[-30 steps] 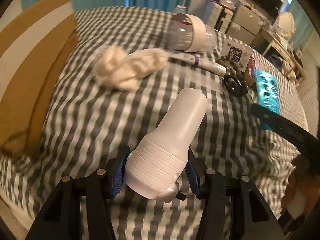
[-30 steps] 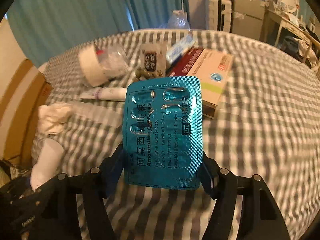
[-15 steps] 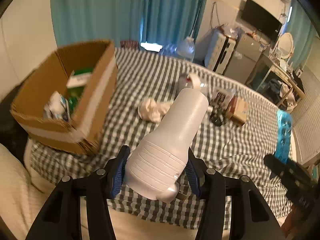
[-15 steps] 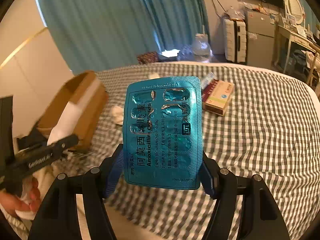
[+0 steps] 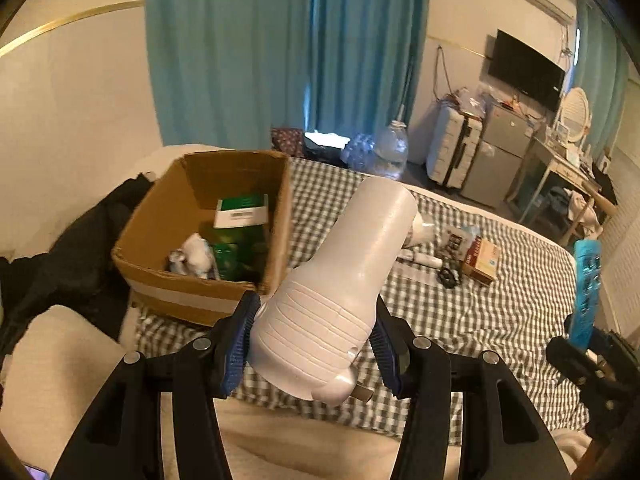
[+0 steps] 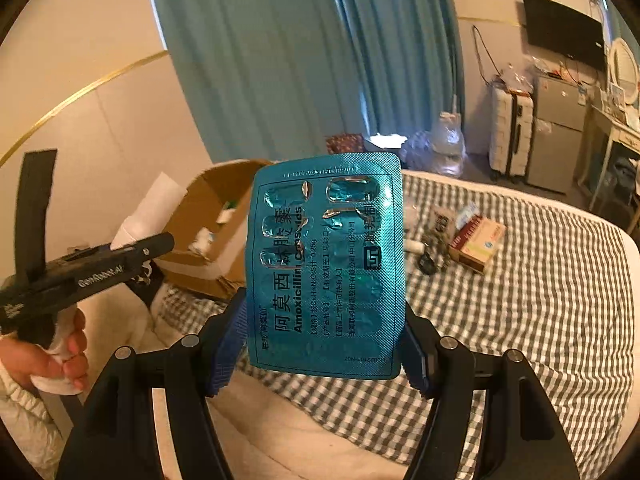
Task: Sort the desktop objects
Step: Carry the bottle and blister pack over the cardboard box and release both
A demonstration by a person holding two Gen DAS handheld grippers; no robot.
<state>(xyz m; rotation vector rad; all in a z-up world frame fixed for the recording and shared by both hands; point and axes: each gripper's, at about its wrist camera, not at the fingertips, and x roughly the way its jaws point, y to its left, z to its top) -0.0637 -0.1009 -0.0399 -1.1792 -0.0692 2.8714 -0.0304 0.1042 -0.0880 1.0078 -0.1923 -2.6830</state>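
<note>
My left gripper [image 5: 314,340] is shut on a white plastic bottle [image 5: 344,280] and holds it in the air in front of the bed, to the right of an open cardboard box [image 5: 224,200]. My right gripper [image 6: 320,344] is shut on a teal amoxicillin blister pack [image 6: 326,264], held upright above the bed's near edge. The pack also shows at the right of the left wrist view [image 5: 586,288]. The left gripper with the bottle [image 6: 148,208] shows at the left of the right wrist view.
The box on the checked bedspread [image 5: 500,308] holds green cartons [image 5: 240,212] and white items. A medicine carton [image 5: 482,260], a tube and small dark items lie at mid bed. Suitcase, fridge and desk stand behind. A black garment [image 5: 72,256] lies left of the box.
Both grippers have pulled up and back from the bedspread with their objects. The view widened from close to the cloth to the whole bed and the box.
</note>
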